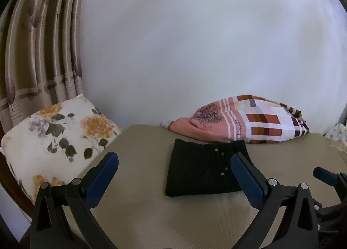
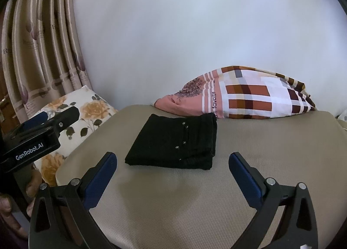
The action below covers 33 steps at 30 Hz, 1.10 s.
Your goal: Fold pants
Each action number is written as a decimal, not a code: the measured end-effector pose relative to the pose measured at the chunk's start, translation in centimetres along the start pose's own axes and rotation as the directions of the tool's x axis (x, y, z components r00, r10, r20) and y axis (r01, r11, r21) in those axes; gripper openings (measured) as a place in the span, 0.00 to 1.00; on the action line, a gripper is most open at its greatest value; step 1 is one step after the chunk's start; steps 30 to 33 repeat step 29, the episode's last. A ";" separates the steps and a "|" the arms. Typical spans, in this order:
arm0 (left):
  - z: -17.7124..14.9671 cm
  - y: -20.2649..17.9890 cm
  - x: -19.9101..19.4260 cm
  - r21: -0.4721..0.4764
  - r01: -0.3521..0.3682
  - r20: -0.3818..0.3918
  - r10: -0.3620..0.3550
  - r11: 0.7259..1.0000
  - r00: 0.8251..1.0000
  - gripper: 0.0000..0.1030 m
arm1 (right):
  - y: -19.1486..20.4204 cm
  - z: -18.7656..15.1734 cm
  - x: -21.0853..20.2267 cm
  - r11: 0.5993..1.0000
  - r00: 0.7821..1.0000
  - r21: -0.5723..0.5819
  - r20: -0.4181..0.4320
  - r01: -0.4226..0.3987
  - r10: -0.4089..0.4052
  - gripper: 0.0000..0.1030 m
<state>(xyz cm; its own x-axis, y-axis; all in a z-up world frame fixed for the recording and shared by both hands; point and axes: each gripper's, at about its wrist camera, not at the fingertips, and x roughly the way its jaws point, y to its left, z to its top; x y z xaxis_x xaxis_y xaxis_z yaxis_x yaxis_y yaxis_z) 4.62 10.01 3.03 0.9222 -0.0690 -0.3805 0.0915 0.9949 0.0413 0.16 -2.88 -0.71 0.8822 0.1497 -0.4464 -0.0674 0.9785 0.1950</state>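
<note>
Both hand-held grippers (image 1: pixel 174 163) (image 2: pixel 173 162) apart from folded pants (image 2: pixel 175 141).

Pants (image 2: pixel 173 142): black cloth, matt, small shiny metal studs. Bed cover (image 2: pixel 195 201): beige woven fabric, fine rough mesh texture. Floral pillow (image 1: pixel 54 138) & plaid pillow (image 2: pixel 249 97): smooth printed cloth. Curtain (image 2: pixel 43 53): slight satin sheen. Wall (image 1: pixel 195 42): matt, smooth. Right gripper (image 2: pixel 173 168): matt black plastic, blue pads, metal rivets.

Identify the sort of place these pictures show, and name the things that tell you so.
Probably a bedroom at home: a floral pillow and a checked pillow lie on a beige mattress, with striped curtains beside it.
</note>
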 end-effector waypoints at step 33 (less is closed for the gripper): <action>0.2 -0.3 2.7 0.032 -0.011 -0.037 0.012 0.999 0.999 1.00 | 0.2 -0.3 0.3 1.000 1.000 0.009 -0.008 -0.005 0.005 1.00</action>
